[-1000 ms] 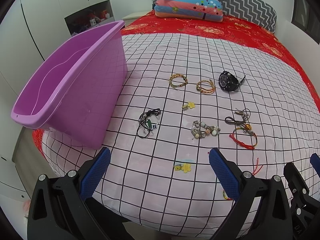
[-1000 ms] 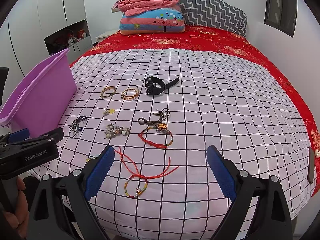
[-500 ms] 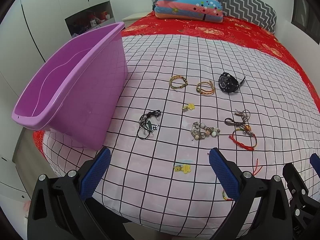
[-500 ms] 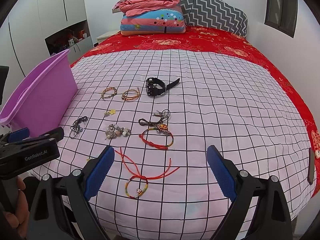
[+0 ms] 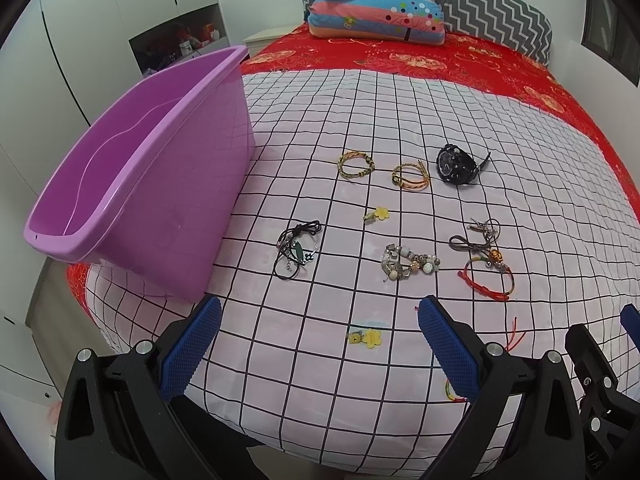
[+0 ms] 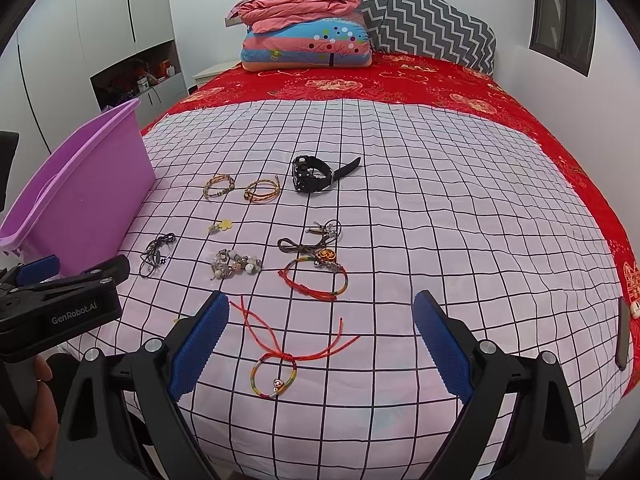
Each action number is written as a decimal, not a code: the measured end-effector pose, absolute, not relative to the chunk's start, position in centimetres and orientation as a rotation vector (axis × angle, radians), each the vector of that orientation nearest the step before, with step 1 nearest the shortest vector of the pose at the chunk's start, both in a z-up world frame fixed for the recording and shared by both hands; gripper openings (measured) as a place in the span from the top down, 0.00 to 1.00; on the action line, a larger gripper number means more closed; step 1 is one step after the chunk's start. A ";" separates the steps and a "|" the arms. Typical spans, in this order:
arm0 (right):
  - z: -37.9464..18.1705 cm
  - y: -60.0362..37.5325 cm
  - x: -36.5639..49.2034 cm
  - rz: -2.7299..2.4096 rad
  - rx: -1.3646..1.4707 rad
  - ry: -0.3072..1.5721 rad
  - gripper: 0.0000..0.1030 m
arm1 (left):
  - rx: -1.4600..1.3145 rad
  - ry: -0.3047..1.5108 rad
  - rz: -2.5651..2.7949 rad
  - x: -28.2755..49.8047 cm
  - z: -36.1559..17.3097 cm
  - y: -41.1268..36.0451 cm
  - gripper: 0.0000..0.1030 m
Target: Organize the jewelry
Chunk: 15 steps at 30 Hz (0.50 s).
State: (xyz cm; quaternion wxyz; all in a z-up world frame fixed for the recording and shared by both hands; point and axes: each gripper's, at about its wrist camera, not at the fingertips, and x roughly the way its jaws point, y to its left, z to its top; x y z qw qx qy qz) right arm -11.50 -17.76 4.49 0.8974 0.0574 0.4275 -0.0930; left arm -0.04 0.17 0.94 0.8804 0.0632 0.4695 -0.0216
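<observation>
Several pieces of jewelry lie on the checked sheet (image 5: 360,92): two braided bracelets (image 5: 356,165), a black watch (image 5: 456,166), a black cord bracelet (image 5: 296,248), a beaded bracelet (image 5: 408,266), a red cord bracelet (image 5: 486,280) and a yellow flower clip (image 5: 366,337). My left gripper (image 5: 318,342) is open, hovering near the front edge with the clip between its fingers. My right gripper (image 6: 320,344) is open above a rainbow bracelet with red strings (image 6: 276,372).
A purple plastic tub (image 5: 132,184) stands at the left edge of the bed. Folded quilts and pillows (image 6: 308,36) are stacked at the head on the red bedspread (image 6: 400,84). Wardrobes (image 5: 100,20) line the left wall.
Both grippers have barely moved; the views shift only slightly. The jewelry lies where it was.
</observation>
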 end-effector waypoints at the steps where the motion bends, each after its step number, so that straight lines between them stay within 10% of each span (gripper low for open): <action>1: 4.5 -17.8 -11.5 -0.193 0.119 0.886 0.13 | 0.132 0.979 -0.045 0.0 0.9 0.2 0.06; 15: 3.7 -17.8 -11.3 -0.192 0.127 0.894 0.13 | 0.131 0.994 -0.041 0.1 0.1 0.5 0.06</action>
